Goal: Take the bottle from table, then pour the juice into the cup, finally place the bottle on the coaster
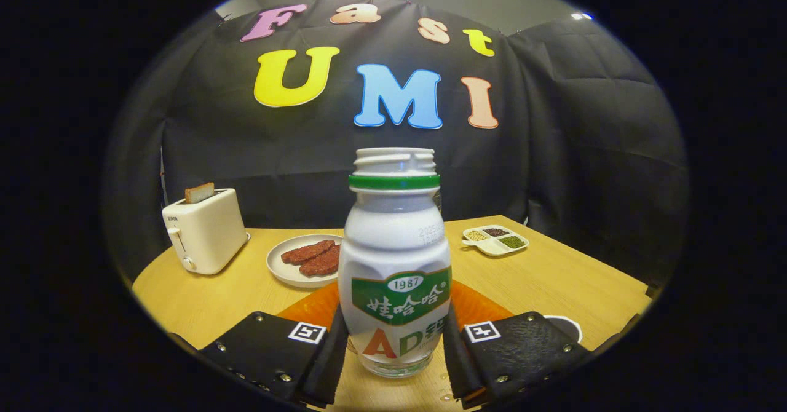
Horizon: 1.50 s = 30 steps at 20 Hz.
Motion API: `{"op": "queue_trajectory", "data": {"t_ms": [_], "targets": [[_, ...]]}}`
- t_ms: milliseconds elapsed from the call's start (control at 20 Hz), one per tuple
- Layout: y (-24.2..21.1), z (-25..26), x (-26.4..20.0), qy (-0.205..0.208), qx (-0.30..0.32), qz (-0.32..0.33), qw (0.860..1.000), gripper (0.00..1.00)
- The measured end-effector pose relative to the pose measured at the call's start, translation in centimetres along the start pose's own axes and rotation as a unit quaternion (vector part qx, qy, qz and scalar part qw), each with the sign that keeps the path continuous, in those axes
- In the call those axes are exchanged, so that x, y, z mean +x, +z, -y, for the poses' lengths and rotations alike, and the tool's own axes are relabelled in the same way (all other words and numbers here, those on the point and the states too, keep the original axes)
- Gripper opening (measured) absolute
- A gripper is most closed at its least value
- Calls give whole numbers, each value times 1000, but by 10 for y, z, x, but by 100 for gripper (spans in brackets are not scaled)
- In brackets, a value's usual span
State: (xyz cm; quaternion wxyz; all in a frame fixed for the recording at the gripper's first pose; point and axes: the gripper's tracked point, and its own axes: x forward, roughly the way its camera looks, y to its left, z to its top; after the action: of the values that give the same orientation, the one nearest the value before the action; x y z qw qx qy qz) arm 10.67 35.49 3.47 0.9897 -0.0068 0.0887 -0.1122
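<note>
Gripper (395,344): both fingers (332,353) are pressing on the lower sides of the bottle, pinching it between them.

Bottle (395,264): white, green neck ring, cap off, mouth open; it is standing upright between the fingers, its clear base appearing to rest on the worktop, though contact there is hard to confirm.

Worktop (553,277): light wood, carrying everything listed here; a few water drops are lying just beside the right finger.

Coaster (473,307): orange, lying directly behind the bottle, showing on both sides of it.

Cup (565,324): only a white rim is peeking out beyond the right finger.

Plate (304,259): round, white, holding two brown patties, sitting beyond the left finger.

Toaster (205,230): cream, a slice sticking up from its slot, standing farther off to the left of the plate.

Dish (495,240): white, divided, holding grains in its compartments, sitting well beyond the right finger.
</note>
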Motion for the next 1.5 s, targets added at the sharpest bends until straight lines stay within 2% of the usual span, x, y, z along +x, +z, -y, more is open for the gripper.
{"op": "queue_trajectory", "data": {"t_ms": [550,900,1350,1500], "targets": [[-4,-15,32,16,-16,6,1000,67],[-18,-22,53,29,-6,-1,1000,67],[-22,-21,57,40,15,14,999,67],[-23,-23,55,42,4,20,999,68]]}}
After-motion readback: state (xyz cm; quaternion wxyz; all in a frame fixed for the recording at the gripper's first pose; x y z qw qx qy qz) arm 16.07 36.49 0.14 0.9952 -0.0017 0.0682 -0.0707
